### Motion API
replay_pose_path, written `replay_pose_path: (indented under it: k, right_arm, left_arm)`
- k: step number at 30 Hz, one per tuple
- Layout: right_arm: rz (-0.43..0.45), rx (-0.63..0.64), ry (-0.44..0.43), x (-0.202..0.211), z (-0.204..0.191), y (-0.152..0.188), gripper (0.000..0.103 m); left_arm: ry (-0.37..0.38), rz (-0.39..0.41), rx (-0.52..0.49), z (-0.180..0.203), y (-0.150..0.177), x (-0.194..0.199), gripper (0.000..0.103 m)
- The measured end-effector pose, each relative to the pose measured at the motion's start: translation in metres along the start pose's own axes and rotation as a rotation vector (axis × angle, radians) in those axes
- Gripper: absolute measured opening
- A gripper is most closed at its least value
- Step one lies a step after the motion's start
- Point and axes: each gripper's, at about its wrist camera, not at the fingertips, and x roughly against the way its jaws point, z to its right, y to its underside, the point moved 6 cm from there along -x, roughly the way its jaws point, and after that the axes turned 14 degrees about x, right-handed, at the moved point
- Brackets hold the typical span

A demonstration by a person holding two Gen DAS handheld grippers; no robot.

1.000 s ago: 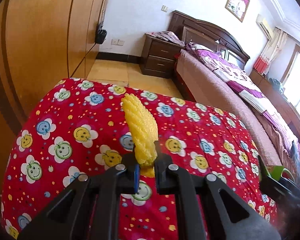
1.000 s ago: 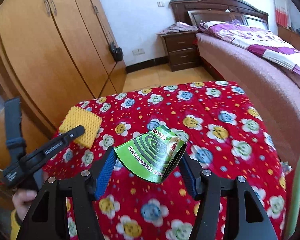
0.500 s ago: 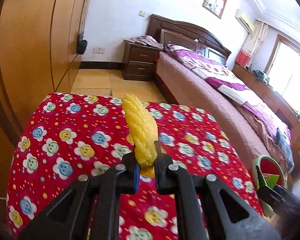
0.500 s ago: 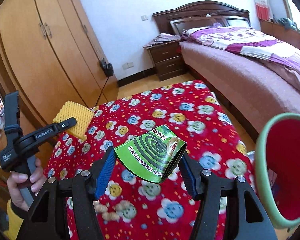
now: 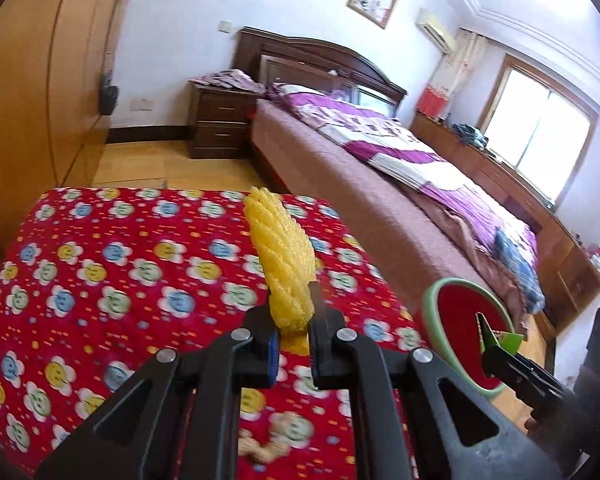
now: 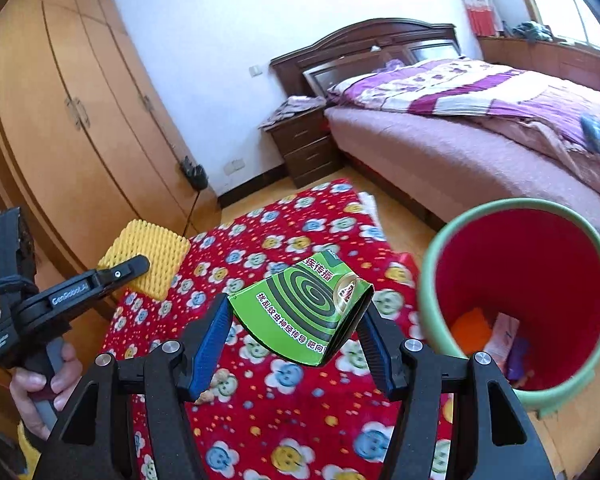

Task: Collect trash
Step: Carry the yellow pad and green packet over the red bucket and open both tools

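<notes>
A yellow foam net sleeve (image 5: 283, 268) stood nearly upright, pinched at its lower end, above the red flowered cloth (image 5: 100, 264). A flattened green mosquito-coil box (image 6: 300, 308), tilted, was held off the cloth near its right edge. Beside that edge stood a red bin with a green rim (image 6: 432, 312), holding scraps.

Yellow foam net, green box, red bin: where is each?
Yellow foam net (image 5: 282, 264), left wrist view, middle of its mesh.
Green box (image 6: 300, 304), right wrist view, printed spiral face.
Red bin (image 6: 520, 264), right wrist view, inner wall.
</notes>
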Motion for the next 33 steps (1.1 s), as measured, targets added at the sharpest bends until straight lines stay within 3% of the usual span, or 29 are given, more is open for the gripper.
replay_pose_path:
  k: [20,33]
  right_arm:
    - [0.051,-0.164,0.171,0.055,0.097,0.035,0.063]
    - [0.033,-0.238,0.215,0.061,0.142,0.056,0.063]
  left_arm:
    - [0.163,-0.140,-0.167,0.122,0.075,-0.031,0.010]
    - [0.199,-0.266,-0.262,0.175,0.123,-0.082,0.010]
